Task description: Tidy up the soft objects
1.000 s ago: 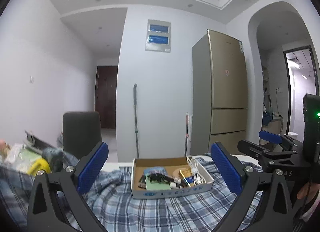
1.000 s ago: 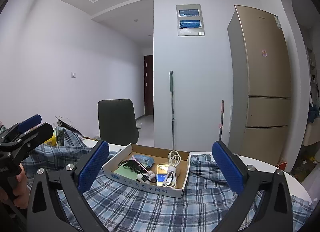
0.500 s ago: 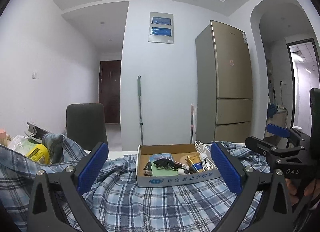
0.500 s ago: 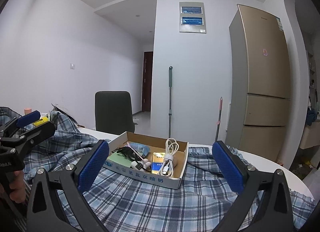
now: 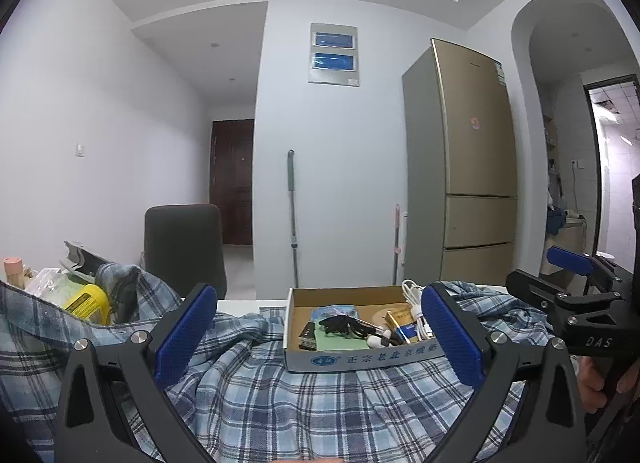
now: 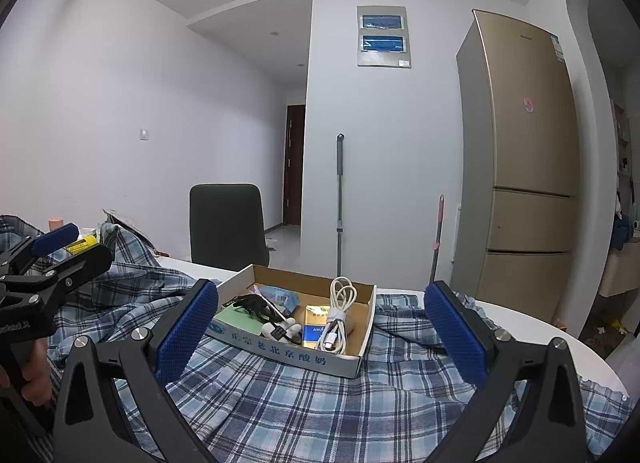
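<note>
A blue and white plaid shirt lies rumpled over the table, also in the right wrist view. A shallow cardboard box of small items sits on the cloth, seen too in the right wrist view. My left gripper is open and empty, low over the shirt before the box. My right gripper is open and empty, likewise near the box. Each gripper shows in the other's view, the right at the right edge, the left at the left edge.
A white cable and a blue pack lie in the box. A yellow bottle and clutter stand at the left. A dark chair, a mop and a gold fridge stand behind. The white table edge curves at right.
Both views have dropped lower and closer to the shirt and box. More plaid cloth now rises at the left side. Both grippers stay open.
</note>
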{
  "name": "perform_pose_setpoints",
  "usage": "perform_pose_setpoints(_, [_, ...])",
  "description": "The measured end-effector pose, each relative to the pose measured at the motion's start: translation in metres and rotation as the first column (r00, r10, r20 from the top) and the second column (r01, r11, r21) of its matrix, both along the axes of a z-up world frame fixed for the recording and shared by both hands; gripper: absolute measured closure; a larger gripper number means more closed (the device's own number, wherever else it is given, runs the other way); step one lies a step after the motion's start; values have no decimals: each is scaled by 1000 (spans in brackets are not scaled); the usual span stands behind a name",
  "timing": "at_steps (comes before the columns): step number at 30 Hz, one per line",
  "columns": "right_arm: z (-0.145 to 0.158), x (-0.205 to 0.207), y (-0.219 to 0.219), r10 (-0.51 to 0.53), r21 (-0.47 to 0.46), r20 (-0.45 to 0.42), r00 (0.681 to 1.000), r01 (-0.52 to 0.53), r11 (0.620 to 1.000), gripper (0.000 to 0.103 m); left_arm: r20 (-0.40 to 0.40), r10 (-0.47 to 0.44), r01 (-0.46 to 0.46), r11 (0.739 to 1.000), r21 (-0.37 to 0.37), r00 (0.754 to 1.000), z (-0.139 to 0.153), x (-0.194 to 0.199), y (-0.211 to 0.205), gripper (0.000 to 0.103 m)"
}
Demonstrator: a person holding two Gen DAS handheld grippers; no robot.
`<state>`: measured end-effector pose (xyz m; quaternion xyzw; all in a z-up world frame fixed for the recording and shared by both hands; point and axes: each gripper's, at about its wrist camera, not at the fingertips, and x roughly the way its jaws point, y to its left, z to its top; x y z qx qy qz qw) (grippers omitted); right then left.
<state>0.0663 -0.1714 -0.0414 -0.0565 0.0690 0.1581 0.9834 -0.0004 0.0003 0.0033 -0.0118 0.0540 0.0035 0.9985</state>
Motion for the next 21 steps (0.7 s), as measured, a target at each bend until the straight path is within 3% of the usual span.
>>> perform_pose_setpoints(21, [0, 0, 1, -2, -1, -3, 1000, 2, 1000, 0, -9, -6, 6, 1000, 2, 1000, -1, 3, 7, 0])
